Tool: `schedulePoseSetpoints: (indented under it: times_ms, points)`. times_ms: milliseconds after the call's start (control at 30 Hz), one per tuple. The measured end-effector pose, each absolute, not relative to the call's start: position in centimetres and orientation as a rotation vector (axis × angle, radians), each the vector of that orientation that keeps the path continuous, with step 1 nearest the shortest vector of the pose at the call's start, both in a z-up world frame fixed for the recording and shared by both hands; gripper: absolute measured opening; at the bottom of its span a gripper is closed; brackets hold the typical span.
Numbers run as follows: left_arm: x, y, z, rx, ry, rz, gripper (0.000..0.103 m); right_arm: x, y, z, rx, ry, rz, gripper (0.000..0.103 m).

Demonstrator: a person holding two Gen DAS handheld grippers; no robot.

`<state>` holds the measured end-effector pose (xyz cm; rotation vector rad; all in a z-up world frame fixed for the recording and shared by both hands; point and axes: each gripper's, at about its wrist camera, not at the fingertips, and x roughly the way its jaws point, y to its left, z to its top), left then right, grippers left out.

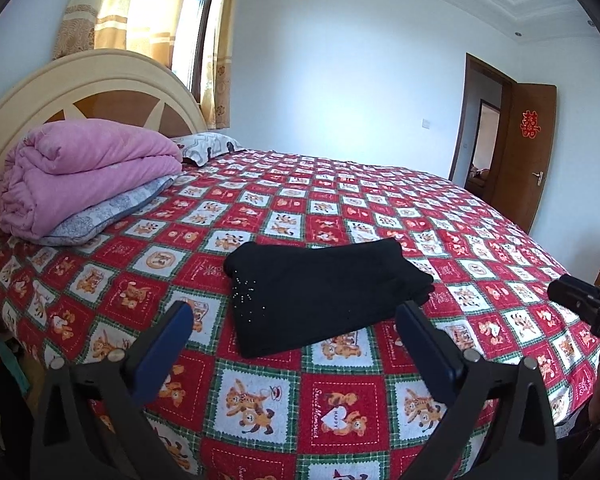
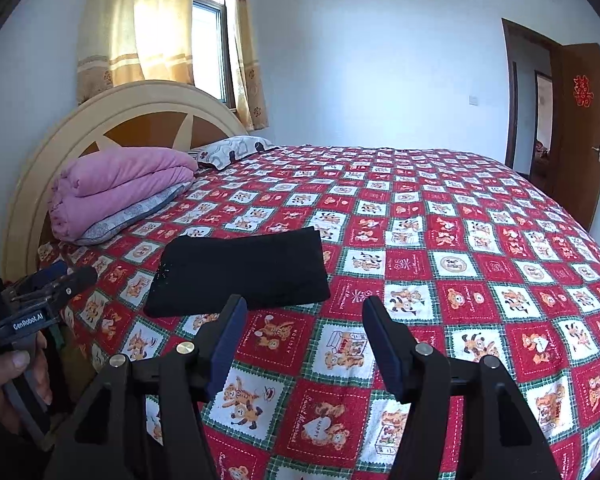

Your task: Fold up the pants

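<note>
**Pants look folded, both claws off**

The black pants sit as a compact folded stack on the bed, near its front edge. Left claw and right claw both hang spread wide, gripping nothing, above the quilt. My guess: only tidying's left. If so, press that ragged right-hand edge flat, don't drag the whole stack.

Matt black knit pants w/ shiny studs; printed cotton-like bedspread; glossy wood headboard.
</note>
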<state>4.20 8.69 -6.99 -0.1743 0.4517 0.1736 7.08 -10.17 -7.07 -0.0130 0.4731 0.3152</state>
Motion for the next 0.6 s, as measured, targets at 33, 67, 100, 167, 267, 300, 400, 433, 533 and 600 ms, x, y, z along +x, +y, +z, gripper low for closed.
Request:
schedulePoseSetpoints:
  times_ms: [33,67,100,167,267,300,400,433,533,600]
  points:
    - [4.2,8.7,-7.0,-0.173,0.453,0.173,0.103,7.1,-10.3,-7.0,-0.009,0.473,0.313,0.062]
    - [4.2,8.6,-7.0,-0.172,0.454,0.173,0.103,7.1,-10.5,-6.9,-0.006,0.471,0.308,0.062]
    - [4.2,8.6,-7.0,-0.171,0.453,0.173,0.103,7.1,-10.6,-6.8,-0.005,0.468,0.305,0.062]
    - [4.2,8.6,-7.0,-0.17,0.45,0.176,0.103,7.0,-10.8,-6.6,0.001,0.462,0.301,0.062]
    - [4.1,8.5,-6.9,-0.166,0.447,0.177,0.103,6.8,-11.0,-6.3,0.004,0.451,0.302,0.062]
    - [4.1,8.5,-6.9,-0.165,0.448,0.18,0.103,6.7,-11.0,-6.2,0.001,0.447,0.301,0.062]
    - [3.9,8.5,-6.6,-0.153,0.444,0.187,0.103,6.5,-11.0,-6.0,-0.008,0.438,0.299,0.062]
    - [3.8,8.5,-6.5,-0.15,0.442,0.188,0.103,6.4,-11.0,-6.0,-0.011,0.436,0.298,0.062]
    - [3.5,8.3,-5.9,-0.142,0.418,0.192,0.103,6.3,-10.9,-5.9,-0.017,0.43,0.293,0.062]
    - [3.4,8.2,-5.6,-0.136,0.406,0.186,0.103,6.1,-10.9,-5.8,-0.021,0.425,0.291,0.062]
